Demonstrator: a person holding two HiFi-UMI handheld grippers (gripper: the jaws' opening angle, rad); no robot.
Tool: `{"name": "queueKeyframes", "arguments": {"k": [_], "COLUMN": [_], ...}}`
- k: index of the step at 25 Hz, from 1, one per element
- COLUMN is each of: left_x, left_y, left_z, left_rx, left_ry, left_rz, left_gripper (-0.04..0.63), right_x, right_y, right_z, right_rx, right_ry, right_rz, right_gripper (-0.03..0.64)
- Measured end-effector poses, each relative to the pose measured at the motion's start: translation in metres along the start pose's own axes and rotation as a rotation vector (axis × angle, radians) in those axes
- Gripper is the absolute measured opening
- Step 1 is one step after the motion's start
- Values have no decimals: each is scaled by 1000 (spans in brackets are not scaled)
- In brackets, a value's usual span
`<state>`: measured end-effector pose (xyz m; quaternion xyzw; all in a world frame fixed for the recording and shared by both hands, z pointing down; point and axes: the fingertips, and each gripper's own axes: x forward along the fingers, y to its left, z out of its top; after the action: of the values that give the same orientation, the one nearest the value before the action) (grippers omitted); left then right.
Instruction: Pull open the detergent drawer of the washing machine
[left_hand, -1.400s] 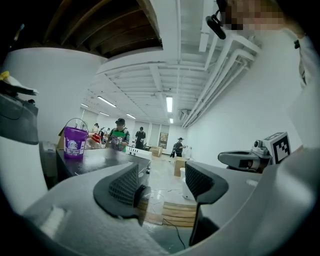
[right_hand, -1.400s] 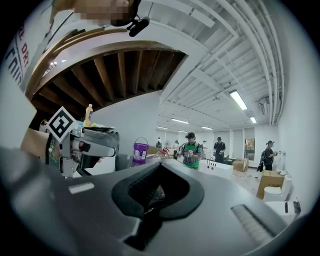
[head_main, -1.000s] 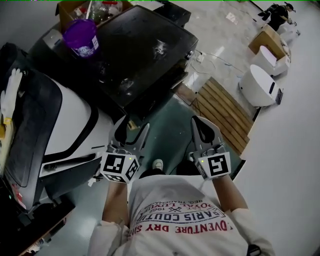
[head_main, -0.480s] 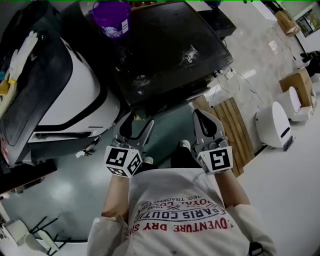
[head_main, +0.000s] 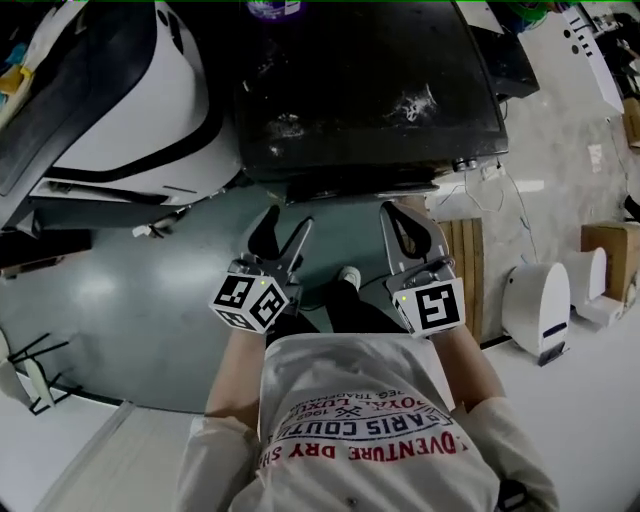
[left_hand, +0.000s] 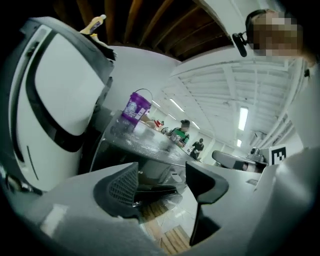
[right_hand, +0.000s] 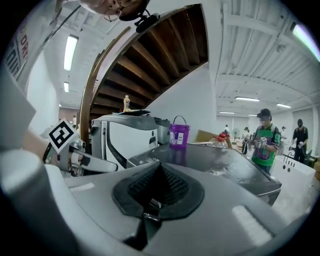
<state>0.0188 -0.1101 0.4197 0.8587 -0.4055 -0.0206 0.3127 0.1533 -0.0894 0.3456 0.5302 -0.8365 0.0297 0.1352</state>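
Observation:
The washing machine (head_main: 370, 90) has a dark, smudged top and fills the upper middle of the head view; its front edge runs just beyond both grippers. I cannot make out the detergent drawer in any view. My left gripper (head_main: 283, 228) points at the machine's front left corner with its jaws apart and nothing between them. In the left gripper view the open left gripper (left_hand: 160, 185) frames the machine (left_hand: 145, 142) a short way ahead. My right gripper (head_main: 405, 215) hangs before the front right part, jaws together and empty. The right gripper (right_hand: 159, 187) looks across the machine's top (right_hand: 220, 160).
A white and black machine (head_main: 150, 110) stands close on the left. A purple bucket (right_hand: 178, 134) sits at the back of the dark top. A wooden pallet (head_main: 465, 270), a white round appliance (head_main: 535, 305) and a cardboard box (head_main: 610, 255) lie to the right. People (right_hand: 262, 140) stand far behind.
The view has swung round, so the dark machine now sits straight ahead of both grippers instead of off to the upper left. Both grippers have come lower and closer to its front edge.

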Motion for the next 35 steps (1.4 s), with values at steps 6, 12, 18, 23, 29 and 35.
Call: {"name": "queueKeyframes", "arguments": {"k": [6, 12, 18, 23, 29, 35], "left_x": [12, 34, 55, 68, 81, 85], "left_y": [23, 40, 66, 82, 87, 88], "left_z": [-38, -50, -55, -55, -50, -37], "left_rx": [-219, -558, -791, -807, -806, -797], "left_ry": [-105, -276, -450, -503, -553, -609], "left_rz": [67, 7, -53, -93, -197, -304], "left_gripper": [314, 314, 284, 293, 388, 408], "right_x": [16, 37, 53, 67, 78, 80], "right_y": [2, 7, 11, 15, 20, 25], "right_z": [-37, -64, -91, -108, -127, -142], "right_rx": [19, -20, 3, 25, 65, 53], "right_ry": [13, -19, 0, -9, -1, 10], "right_rz": [120, 188, 220, 235, 240, 236], "right_gripper": [2, 2, 2, 2, 2, 2]}}
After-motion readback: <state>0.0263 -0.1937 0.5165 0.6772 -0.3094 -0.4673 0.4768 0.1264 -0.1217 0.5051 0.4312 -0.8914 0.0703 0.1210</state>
